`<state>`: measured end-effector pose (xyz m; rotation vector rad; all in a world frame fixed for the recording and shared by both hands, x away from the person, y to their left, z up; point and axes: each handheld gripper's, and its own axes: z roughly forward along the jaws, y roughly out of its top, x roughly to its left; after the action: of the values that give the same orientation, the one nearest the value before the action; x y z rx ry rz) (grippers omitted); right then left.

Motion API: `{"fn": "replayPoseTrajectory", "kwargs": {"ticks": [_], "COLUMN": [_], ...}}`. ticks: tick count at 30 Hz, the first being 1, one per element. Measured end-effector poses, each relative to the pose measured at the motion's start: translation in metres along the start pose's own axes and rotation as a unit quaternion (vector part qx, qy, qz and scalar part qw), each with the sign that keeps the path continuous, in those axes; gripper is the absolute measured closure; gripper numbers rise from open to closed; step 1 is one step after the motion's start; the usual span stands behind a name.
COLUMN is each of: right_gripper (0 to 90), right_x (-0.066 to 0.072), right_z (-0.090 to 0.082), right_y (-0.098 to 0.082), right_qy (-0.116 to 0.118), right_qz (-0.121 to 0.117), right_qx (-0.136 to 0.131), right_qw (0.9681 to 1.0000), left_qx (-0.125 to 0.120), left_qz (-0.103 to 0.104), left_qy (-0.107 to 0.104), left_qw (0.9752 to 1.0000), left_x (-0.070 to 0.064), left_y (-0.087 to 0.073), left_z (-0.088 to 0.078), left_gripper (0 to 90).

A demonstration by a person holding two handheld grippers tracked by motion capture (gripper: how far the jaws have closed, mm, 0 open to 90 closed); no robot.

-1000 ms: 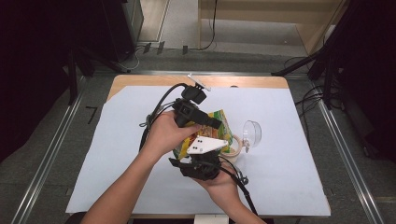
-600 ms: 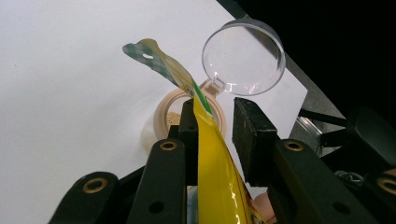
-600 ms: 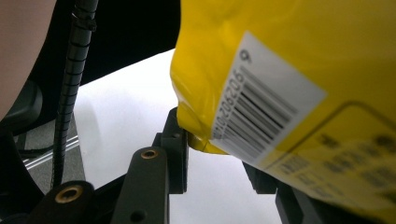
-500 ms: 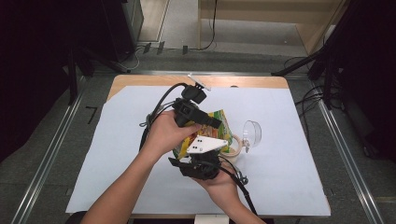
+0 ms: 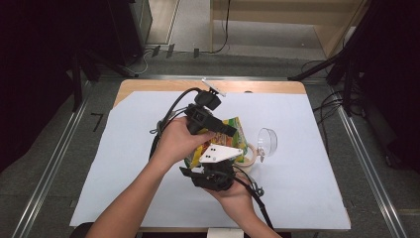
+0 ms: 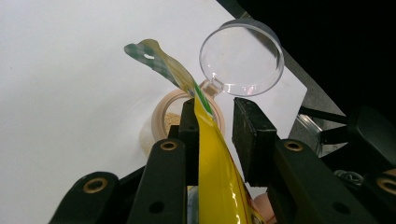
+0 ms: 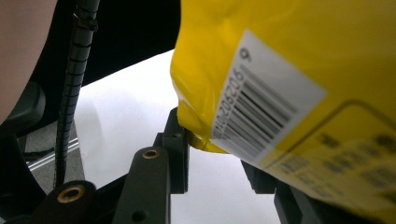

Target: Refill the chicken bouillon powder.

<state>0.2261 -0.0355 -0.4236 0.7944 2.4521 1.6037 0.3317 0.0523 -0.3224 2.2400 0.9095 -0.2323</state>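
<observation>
- While the white-covered counter (image 5: 124, 163) is carrying everything, the yellow packet (image 5: 236, 130) is hanging above its middle, between both claws.
- The left claw (image 6: 214, 122) is gripping the packet's upper part, its crumpled green-checked top (image 6: 152, 56) sticking out beyond the jaws.
- The right claw (image 7: 215, 156) is pinching the packet's lower corner, beside the barcode label (image 7: 261, 102).
- The small beige jar (image 6: 163, 122), granules inside, is sitting directly beneath, its clear hinged lid (image 6: 241, 58) standing open.

Both tongs are black: the left tongs (image 5: 225, 130) trail a thick black cable, and the right tongs (image 5: 218, 166) carry a pale three-cornered plate with small dark screws. Brass-coloured rivets dot the arms of each pair's black jaws. The person's forearms, entering from the bottom of the frame, are bare of sleeves.
</observation>
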Motion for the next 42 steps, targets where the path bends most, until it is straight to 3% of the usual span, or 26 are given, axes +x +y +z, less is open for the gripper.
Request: {"fn": "replayPoseTrajectory", "kwargs": {"ticks": [42], "right_gripper": [70.5], "right_x": [0.0017], "right_z": [0.0003], "right_y": [-0.0005], "right_qy": [0.002], "right_qz": [0.001], "right_qx": [0.003], "right_qw": [1.0], "left_qx": [-0.004], "left_qz": [0.006], "left_qy": [0.008], "left_qw": [0.9999], "left_x": [-0.0056], "left_y": [-0.0021], "left_z": [-0.0018], "left_gripper": [74.7]}}
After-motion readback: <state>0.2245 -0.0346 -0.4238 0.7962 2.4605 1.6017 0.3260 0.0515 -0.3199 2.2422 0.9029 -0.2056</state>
